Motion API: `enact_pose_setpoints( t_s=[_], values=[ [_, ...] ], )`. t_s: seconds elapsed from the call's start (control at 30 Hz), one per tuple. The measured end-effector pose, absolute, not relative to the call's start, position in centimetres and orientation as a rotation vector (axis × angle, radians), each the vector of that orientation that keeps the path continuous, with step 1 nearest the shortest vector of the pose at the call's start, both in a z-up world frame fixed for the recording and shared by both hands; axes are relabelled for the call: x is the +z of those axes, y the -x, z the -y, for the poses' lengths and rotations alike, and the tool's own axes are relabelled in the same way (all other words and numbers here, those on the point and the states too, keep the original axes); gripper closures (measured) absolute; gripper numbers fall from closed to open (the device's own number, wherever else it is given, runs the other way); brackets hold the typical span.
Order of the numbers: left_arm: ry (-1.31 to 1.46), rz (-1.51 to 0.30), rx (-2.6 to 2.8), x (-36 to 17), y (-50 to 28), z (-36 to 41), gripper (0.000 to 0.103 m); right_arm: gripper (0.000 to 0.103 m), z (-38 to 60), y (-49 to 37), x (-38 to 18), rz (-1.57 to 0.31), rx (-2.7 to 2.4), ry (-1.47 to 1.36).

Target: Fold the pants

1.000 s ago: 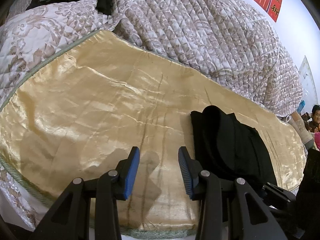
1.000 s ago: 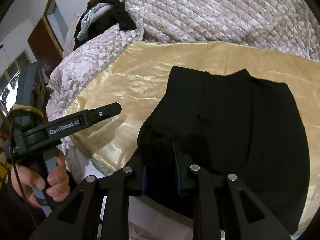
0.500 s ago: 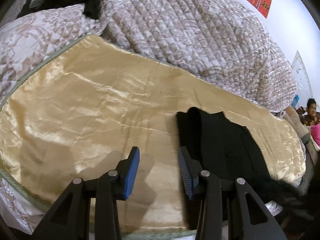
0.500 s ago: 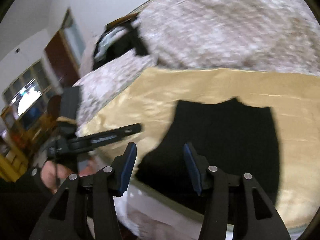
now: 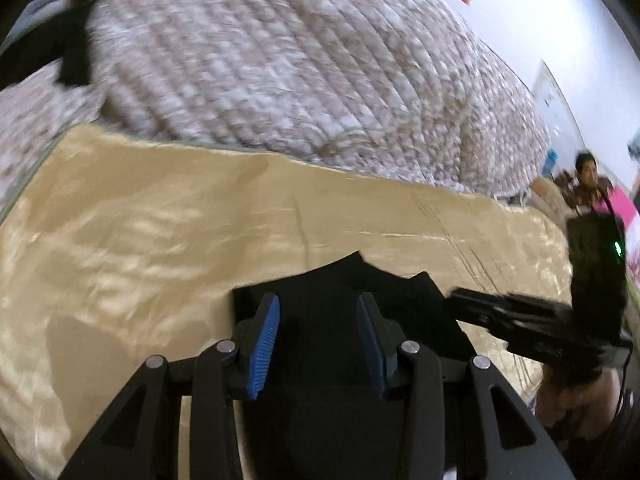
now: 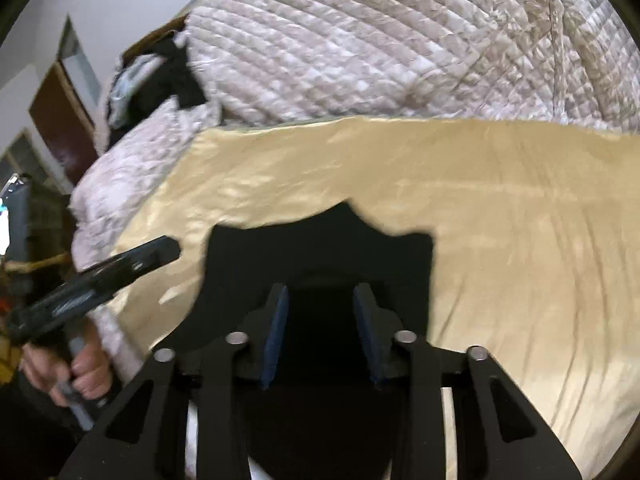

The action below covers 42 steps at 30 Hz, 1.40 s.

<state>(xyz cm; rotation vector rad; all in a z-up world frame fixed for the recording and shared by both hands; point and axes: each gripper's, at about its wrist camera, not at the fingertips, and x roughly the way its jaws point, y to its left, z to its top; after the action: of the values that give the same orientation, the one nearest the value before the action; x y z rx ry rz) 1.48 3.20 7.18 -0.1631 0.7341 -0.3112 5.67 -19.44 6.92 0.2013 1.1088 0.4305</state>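
Note:
The black pants (image 5: 340, 292) lie folded into a compact block on the gold satin cloth (image 5: 160, 220) near its front edge; they also show in the right wrist view (image 6: 320, 248). My left gripper (image 5: 318, 312) is open and empty, its blue pads just above the pants. My right gripper (image 6: 322, 304) is open and empty over the same block. Each gripper shows from the side in the other's view: the right gripper (image 5: 512, 312) at the right, the left gripper (image 6: 104, 276) at the left.
A bulky quilted bedspread (image 5: 280, 64) is heaped behind the gold cloth (image 6: 500, 220). Dark clothes (image 6: 168, 76) lie at the far left of the bed. A person (image 5: 586, 176) sits at the far right. A dark door (image 6: 60, 128) stands left.
My right gripper let go of the pants' edge and opened, then pulled back. My left gripper swung right, from over bare gold cloth to over the folded pants.

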Motion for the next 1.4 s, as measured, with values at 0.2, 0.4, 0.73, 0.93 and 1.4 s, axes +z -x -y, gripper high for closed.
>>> enact_pose_setpoints(
  t_s=[0.2, 0.4, 0.73, 0.93, 1.4],
  values=[
    [0.080, -0.813, -0.259, 2.7, -3.6, -2.4, 0.060, 0.083, 19.7, -9.0, 2.6, -1.179, 0.377, -0.154],
    [0.094, -0.788, -0.272, 2.4, -3.0, -2.8, 0.059, 0.103, 21.9, -9.6, 0.8, -1.166, 0.343, -0.227],
    [0.102, -0.757, -0.238, 3.7, -0.8, -3.6, 0.060, 0.091, 22.3, -6.3, 4.5, -1.077, 0.357, -0.251],
    [0.073, -0.755, -0.213, 4.0, 2.2, -3.3, 0.060, 0.087, 21.5, -1.5, 6.7, -1.018, 0.382, -0.190],
    [0.055, -0.783, -0.192, 2.4, 6.5, -3.3, 0.058, 0.086, 18.6, 5.0, 5.4, -1.047, 0.395, -0.070]
  ],
)
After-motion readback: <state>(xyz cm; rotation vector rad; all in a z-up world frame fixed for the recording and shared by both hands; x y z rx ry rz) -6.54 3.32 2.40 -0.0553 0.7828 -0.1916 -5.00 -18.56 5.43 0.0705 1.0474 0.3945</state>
